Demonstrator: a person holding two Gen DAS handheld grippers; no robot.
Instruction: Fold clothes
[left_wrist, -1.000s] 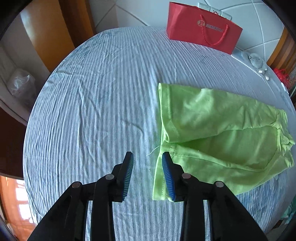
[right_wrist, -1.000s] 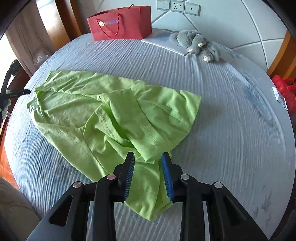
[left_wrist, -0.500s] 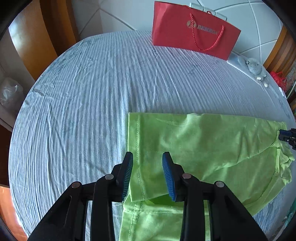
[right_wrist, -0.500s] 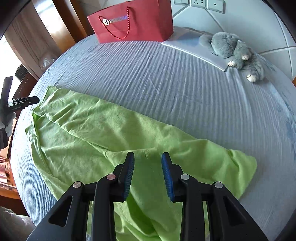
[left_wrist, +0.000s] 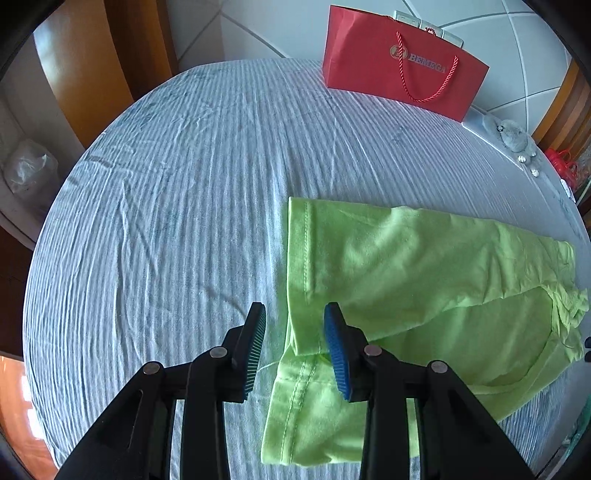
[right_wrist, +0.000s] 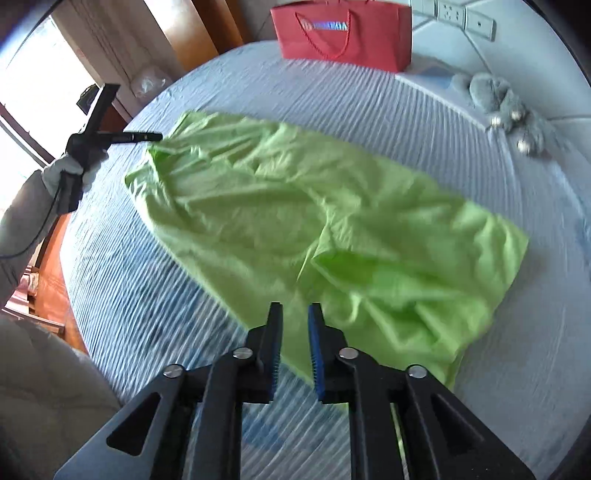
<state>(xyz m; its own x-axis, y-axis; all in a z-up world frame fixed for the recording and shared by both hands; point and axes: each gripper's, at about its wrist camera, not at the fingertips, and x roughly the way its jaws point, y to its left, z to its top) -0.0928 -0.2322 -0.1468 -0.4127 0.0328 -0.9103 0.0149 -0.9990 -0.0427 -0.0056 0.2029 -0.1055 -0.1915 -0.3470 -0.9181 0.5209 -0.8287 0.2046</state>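
Left wrist: left gripper (left_wrist: 294, 347) jaws apart, empty, over the hem corner of green shirt (left_wrist: 424, 280) lying on striped bed (left_wrist: 177, 206). Red bag (left_wrist: 402, 62) reads "BEMEGA".

Right wrist: right gripper (right_wrist: 295, 345) jaws parted, gripping nothing, above shirt edge; bag writing blurred, unreadable.
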